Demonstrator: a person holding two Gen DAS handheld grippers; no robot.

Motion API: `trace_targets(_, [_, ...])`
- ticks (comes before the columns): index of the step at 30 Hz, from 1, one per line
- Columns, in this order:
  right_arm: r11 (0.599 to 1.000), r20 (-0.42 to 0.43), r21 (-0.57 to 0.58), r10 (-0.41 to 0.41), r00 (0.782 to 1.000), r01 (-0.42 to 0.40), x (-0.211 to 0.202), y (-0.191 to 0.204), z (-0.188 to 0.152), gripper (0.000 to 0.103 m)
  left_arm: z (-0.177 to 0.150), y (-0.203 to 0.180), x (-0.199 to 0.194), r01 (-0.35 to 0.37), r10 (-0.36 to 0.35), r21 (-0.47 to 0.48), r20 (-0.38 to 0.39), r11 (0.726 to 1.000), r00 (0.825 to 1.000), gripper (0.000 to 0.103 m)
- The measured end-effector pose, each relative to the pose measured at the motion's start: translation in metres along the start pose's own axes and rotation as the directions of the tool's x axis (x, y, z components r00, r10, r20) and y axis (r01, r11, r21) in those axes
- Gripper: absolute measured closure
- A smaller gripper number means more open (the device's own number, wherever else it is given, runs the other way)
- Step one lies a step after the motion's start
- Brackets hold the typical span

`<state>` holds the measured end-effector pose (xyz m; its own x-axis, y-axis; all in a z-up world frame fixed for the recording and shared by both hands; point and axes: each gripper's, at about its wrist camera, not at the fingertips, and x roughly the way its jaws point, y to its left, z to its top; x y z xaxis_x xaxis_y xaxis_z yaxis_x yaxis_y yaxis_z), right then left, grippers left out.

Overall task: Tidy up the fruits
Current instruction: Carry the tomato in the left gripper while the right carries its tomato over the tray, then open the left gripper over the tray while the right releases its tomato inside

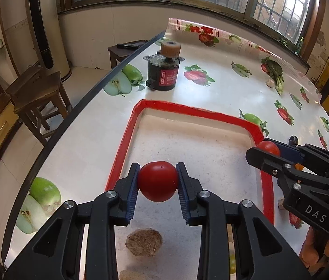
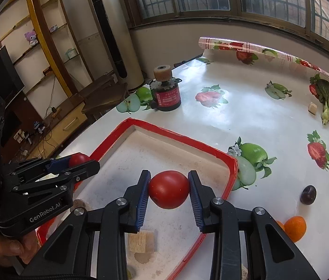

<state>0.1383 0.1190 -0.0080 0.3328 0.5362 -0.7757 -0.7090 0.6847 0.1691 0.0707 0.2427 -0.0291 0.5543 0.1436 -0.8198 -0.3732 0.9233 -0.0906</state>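
I have both claws tipped steeply down over the red-rimmed tray, side by side and near each other. My left claw is nearly closed, its blue ribbed pads pressing either side of a tomato that hangs clear above the tray floor. My right claw is pinched just as narrowly on a second tomato, held over the tray's right half, close to the rim. Both tomatoes are smooth, deep red and glossy, roundish, each wider than the pads gripping it. Below the left claw a brown lumpy ball lies in the tray; below the right one a pale cube sits on the floor. Right of the right claw, outside the tray, a dark plum and an orange rest on the fruit-print tablecloth. Beyond both claws stands a black can.
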Motion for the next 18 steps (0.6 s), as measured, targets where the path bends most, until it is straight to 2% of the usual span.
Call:
trace_targets(5, [1.0,-0.085,-0.017,-0.004,0.996,0.003,0.03,0.0,-0.011,0.069,-0.007,0.002,0.021,0.002,-0.003,-0.011,-0.061,1.0,0.998,0.075])
trace_targets(9, [1.0,-0.104,-0.018,-0.004,0.995,0.003,0.043,-0.001,-0.015,0.069,-0.011,0.004,0.033,-0.007,0.006,-0.017,-0.1,1.0,0.995,0.075])
trace_targets(14, [1.0,-0.128,-0.028,-0.005,0.992,0.002,0.054,0.0,-0.016,0.068,-0.013,0.003,0.032,-0.017,0.016,-0.003,-0.094,1.0,0.995,0.074])
trace_targets(16, [1.0,-0.133,-0.029,-0.004,0.991,0.0,0.056,-0.001,-0.017,0.068,-0.012,0.005,0.032,-0.022,0.021,-0.01,-0.1,1.0,0.995,0.07])
trace_targets(18, [1.0,-0.129,-0.023,0.004,0.992,-0.007,0.054,-0.001,-0.017,0.059,-0.012,0.007,0.029,-0.021,0.019,-0.024,-0.094,0.999,0.995,0.058])
